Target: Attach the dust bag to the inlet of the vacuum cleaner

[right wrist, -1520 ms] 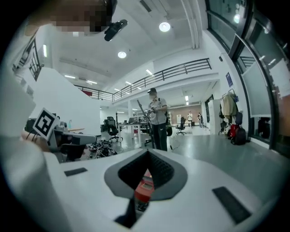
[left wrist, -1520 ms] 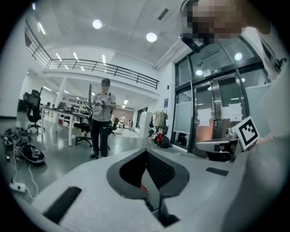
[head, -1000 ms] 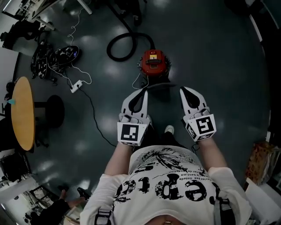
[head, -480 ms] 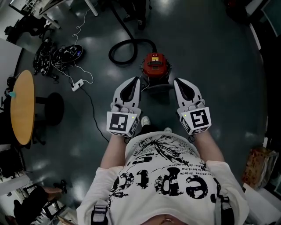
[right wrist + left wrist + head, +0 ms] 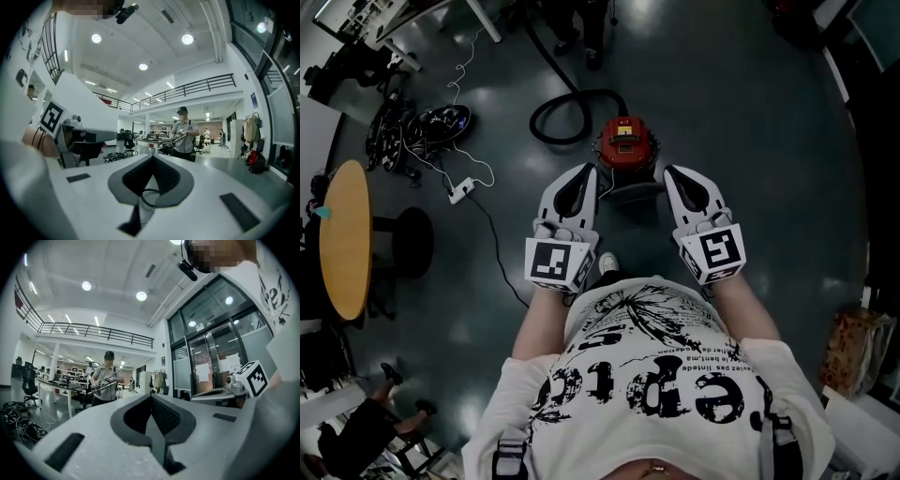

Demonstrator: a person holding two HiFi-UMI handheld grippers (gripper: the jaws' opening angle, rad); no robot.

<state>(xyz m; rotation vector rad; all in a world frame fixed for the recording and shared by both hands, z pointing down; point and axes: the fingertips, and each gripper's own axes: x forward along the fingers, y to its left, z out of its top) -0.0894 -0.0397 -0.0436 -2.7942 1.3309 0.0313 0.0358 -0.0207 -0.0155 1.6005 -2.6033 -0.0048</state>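
Red and round, the vacuum cleaner (image 5: 626, 141) is standing on the dark glossy floor (image 5: 769, 122) directly ahead of the person, with its black hose (image 5: 565, 111) looping beside it on the left. The left tool (image 5: 586, 172) and the right tool (image 5: 670, 172) are being held side by side above the floor, their tips pointing toward the vacuum cleaner and flanking it without touching it. In each gripper view the jaws are meeting at the tips, pressed together and gripping nothing. A white power strip (image 5: 461, 185) is lying well apart to the left, its cable (image 5: 502, 248) trailing across the floor. A second person (image 5: 183, 133) is standing farther off, holding a long rod.
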